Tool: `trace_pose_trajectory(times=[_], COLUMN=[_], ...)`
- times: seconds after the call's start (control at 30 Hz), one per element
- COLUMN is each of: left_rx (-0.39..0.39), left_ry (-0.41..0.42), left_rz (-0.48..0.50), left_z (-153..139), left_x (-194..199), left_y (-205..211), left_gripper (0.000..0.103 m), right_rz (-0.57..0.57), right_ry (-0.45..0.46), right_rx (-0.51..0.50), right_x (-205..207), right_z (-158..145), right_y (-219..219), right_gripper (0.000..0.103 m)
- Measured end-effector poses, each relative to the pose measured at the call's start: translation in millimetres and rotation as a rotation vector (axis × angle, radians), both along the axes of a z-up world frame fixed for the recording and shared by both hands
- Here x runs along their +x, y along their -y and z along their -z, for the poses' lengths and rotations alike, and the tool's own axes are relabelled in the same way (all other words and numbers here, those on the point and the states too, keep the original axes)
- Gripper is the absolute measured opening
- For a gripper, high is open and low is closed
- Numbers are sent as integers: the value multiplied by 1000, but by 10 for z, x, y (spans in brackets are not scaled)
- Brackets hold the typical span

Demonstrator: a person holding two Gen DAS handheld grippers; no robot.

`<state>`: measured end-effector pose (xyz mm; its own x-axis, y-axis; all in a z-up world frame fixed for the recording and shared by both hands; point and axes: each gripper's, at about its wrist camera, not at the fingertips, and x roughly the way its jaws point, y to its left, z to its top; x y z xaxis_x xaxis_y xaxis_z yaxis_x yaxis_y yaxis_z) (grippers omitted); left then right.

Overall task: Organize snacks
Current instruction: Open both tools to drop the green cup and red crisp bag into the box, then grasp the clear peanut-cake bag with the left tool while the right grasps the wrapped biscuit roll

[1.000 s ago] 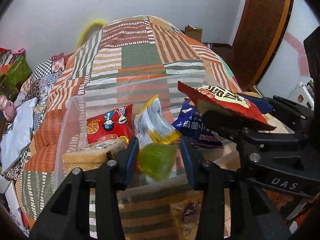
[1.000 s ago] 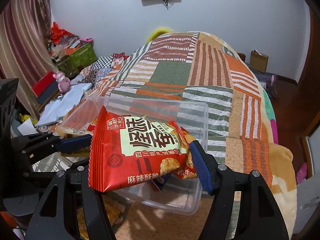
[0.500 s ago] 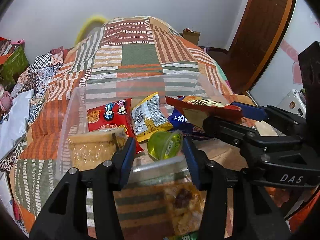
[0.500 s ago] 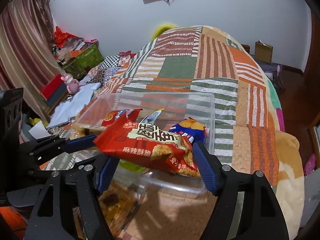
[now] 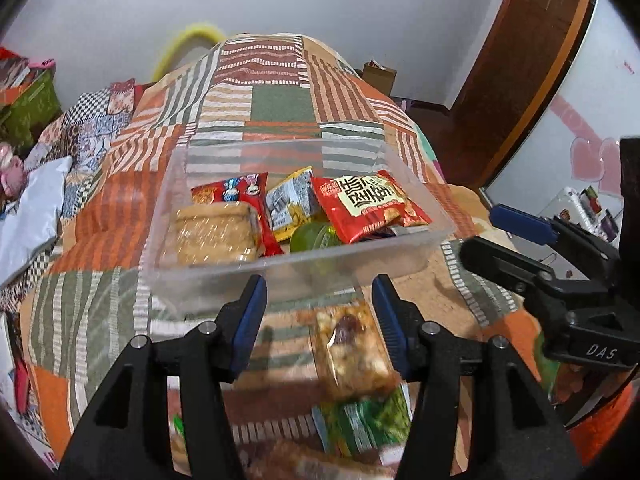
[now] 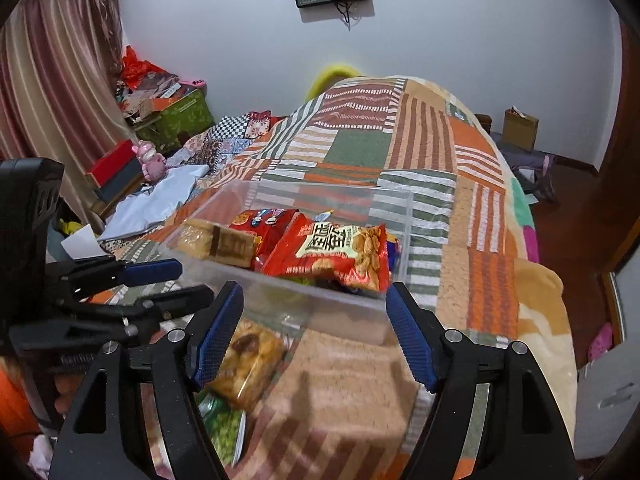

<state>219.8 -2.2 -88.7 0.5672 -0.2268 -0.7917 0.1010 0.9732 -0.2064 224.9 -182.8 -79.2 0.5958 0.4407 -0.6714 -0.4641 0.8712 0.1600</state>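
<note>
Both grippers were found empty. The left gripper (image 5: 318, 300) stood with its jaws spread wide, short of the near wall of the clear plastic bin (image 5: 304, 270); the right gripper (image 6: 314, 320) likewise stood wide apart and held nothing.

The bin rested on the patchwork blanket (image 5: 276, 108) near the bed's foot end. Its rigid, transparent walls kept the loose snacks collected and visible. Inside, a glossy red crisp packet (image 5: 368, 206) lay uppermost toward the right wall, crinkled and pillow-shaped. A clear-wrapped biscuit block (image 5: 216, 236) sat at the near-left corner, a green jelly cup (image 5: 314, 238) against the near wall.

Outside the bin, near the blanket's near edge, a transparent-wrapped nut bar (image 5: 352, 350) and a green packet (image 5: 366, 420) remained. In my judgement these are the outstanding items.
</note>
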Motion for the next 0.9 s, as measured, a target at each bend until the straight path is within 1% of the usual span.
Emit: trace_pose_trajectory(times=[0.13,0.3,0.37,0.43,0.57,0.73,0.83,0.9], left_rx=[19,25,26,34,49,47,48,47], left_ry=[22,16,9,4,-15,-39,-45,-49], left_rz=[-20,-20,-16,-15,-5,7,9,10], left_z=[-56,-46,-26,5,93,194,241,269], left_x=[-204,-439,-496,-574,-709,-846,-903,-927], left_y=[-40,-46,-40,-30,10,36,53,65], left_gripper=[63,64,65,69,71,74,77,77], right_rz=[17,35,44,55,76,108,128,144], right_ry=[21,26,22,18,-21,-62,-95,-120], right_rx=[-22,-46,-57,-80,-97,-140,-127,-112], right_x=[-176,-398,-478,-560,-699,-859,-937,-987], right_z=[-23,32,75,144,313,529,626,688], right_y=[91,202,240,273,369,487,575,628], right_gripper=[71,71,71,71,71,71,71,71])
